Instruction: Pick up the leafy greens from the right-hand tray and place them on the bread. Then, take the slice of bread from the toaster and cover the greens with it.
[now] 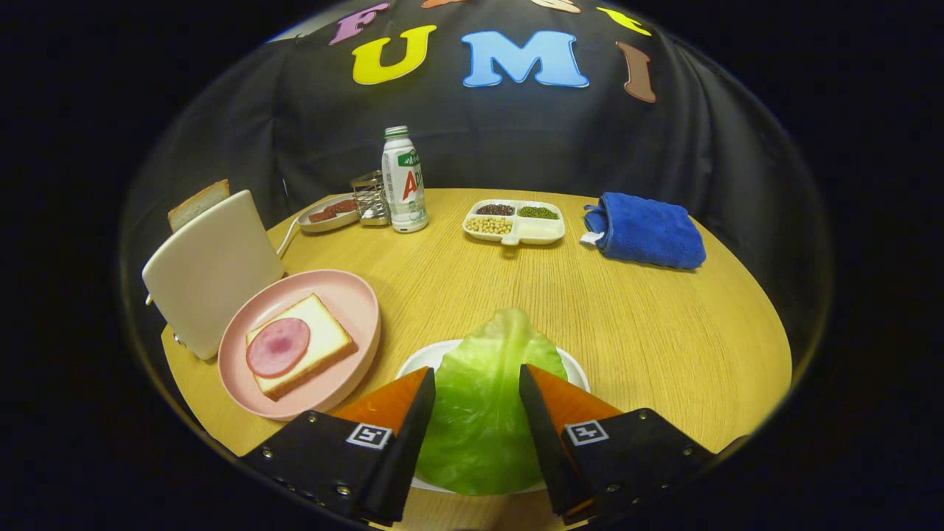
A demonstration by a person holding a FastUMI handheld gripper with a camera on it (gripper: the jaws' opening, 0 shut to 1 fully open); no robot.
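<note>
A pale green leaf point(483, 376) lies on a white tray point(422, 359) on the round wooden table. My gripper point(476, 377) hovers over the leaf with its fingers open, one on each side of it and neither pressing on it. To the left stands a pink plate point(354, 295) holding a slice of bread point(324, 335) with a round of ham point(278, 346) on top. Behind the plate is a cream toaster point(210, 269) with a second bread slice point(198, 203) sticking out of its top.
At the back of the table stand a white bottle point(403, 181), a small metal rack point(370, 198), a dish with red food point(328, 214), a divided tray of beans point(514, 220) and a folded blue towel point(645, 230). Bare wood lies between these and the leaf's tray.
</note>
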